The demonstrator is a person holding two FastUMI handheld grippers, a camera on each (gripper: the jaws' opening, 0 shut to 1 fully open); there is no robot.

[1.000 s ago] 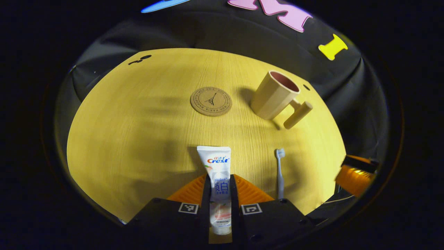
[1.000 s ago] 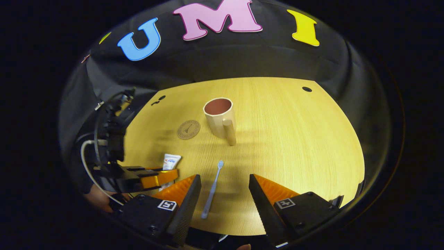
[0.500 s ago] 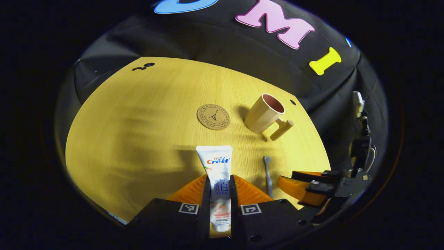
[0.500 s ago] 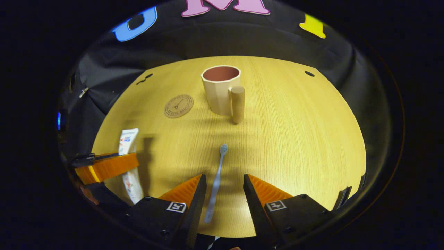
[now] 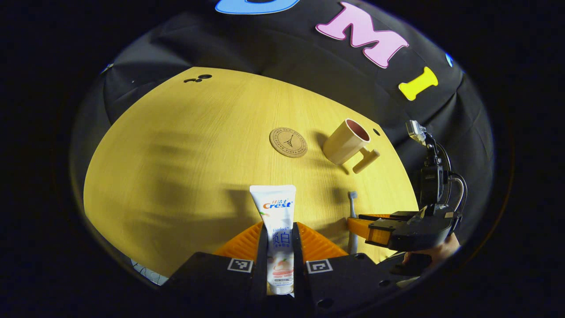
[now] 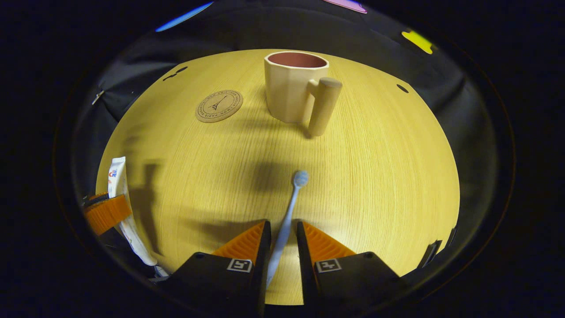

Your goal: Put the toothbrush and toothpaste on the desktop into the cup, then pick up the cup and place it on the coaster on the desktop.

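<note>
My left fingers [image 5: 280,240] hold the toothpaste [image 5: 276,221] above the counter [image 5: 185,145], near side of the cup [image 6: 293,86]. My right fingers [image 6: 282,238] are narrow around the toothbrush [image 6: 289,212]; coaster [image 6: 219,105] lies just beside the cup

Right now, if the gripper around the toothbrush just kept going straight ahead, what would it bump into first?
Probably the cup. The right gripper points along the toothbrush, and the cup's handle stands nearest in that line, across bare tabletop. Depth is hard to judge.
</note>
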